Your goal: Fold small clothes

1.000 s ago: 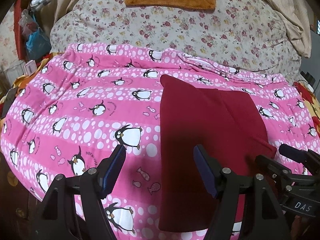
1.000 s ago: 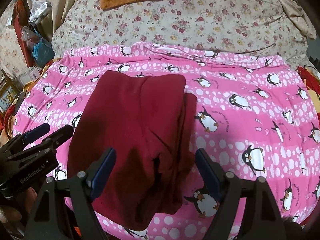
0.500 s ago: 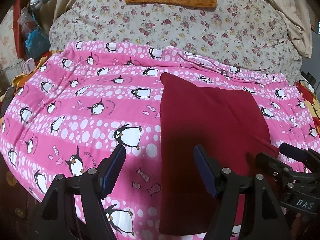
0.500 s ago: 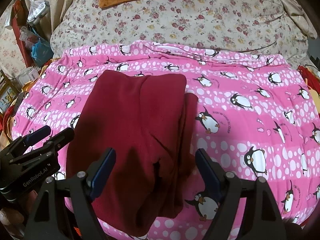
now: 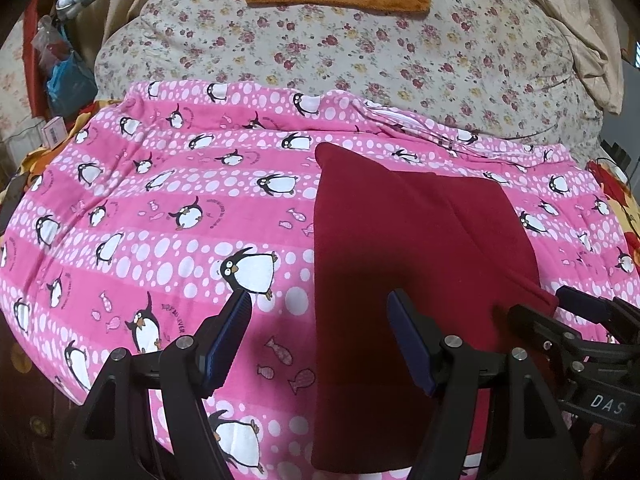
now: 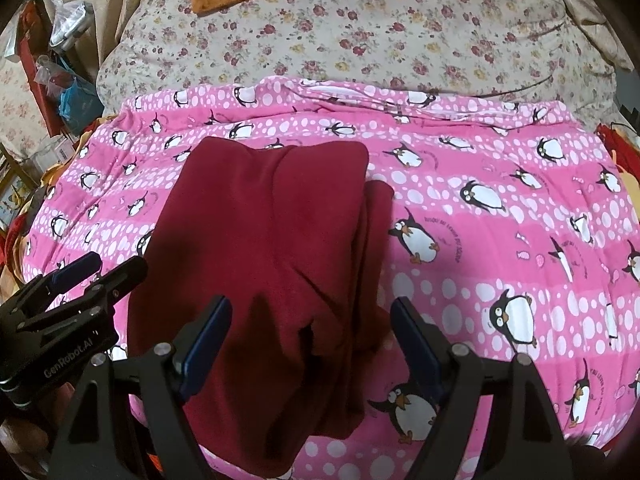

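"DAS" stood in pale letters on black body of right gripper, seen at lower right of left wrist view. "GenRobot.AI" stood in pale letters on black body of left gripper, seen at lower left of right wrist view. Small dark lettering was printed beside penguins on pink blanket; too small and curved to read. Label on small box at far left was illegible.

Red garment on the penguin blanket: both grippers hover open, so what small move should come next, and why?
Probably lower the right gripper onto the near edge of the red garment and close. Both it and the left gripper are open and hold nothing, and the garment lies long and only partly folded on the blanket.
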A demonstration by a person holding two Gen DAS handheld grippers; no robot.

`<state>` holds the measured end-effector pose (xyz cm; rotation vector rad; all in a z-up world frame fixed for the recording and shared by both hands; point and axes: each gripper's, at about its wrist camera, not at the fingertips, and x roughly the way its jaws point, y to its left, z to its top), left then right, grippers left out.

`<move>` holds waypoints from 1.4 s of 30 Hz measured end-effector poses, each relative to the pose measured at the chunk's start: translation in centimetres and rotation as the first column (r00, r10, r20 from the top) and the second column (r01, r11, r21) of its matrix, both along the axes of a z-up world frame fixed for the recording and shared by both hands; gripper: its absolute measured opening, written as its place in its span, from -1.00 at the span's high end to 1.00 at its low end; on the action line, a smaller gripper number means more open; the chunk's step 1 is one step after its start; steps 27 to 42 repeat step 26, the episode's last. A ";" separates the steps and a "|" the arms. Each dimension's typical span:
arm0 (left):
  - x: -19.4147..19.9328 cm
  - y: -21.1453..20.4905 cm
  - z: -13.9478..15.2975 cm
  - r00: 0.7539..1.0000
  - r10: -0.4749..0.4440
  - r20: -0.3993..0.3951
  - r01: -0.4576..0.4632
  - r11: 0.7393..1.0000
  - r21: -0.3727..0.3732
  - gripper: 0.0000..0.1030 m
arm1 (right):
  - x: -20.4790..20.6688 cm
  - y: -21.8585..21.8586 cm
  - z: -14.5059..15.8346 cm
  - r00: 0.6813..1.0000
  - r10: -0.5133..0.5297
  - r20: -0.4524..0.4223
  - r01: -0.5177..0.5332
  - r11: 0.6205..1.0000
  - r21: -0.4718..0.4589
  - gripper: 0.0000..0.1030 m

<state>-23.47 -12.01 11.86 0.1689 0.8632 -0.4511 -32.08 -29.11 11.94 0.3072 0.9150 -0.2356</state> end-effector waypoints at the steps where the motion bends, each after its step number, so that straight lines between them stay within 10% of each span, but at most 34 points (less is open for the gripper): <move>1: 0.0 0.0 0.0 1.000 -0.001 0.000 0.001 1.000 0.001 0.01 | 0.0 0.0 0.0 1.000 -0.001 0.000 0.001 1.000 0.000 -0.64; 42: 2.6 0.1 0.1 1.000 -0.021 -0.011 0.020 0.999 -0.040 0.01 | 1.2 -0.6 -0.4 1.000 -0.008 -0.020 0.008 1.000 0.002 -0.64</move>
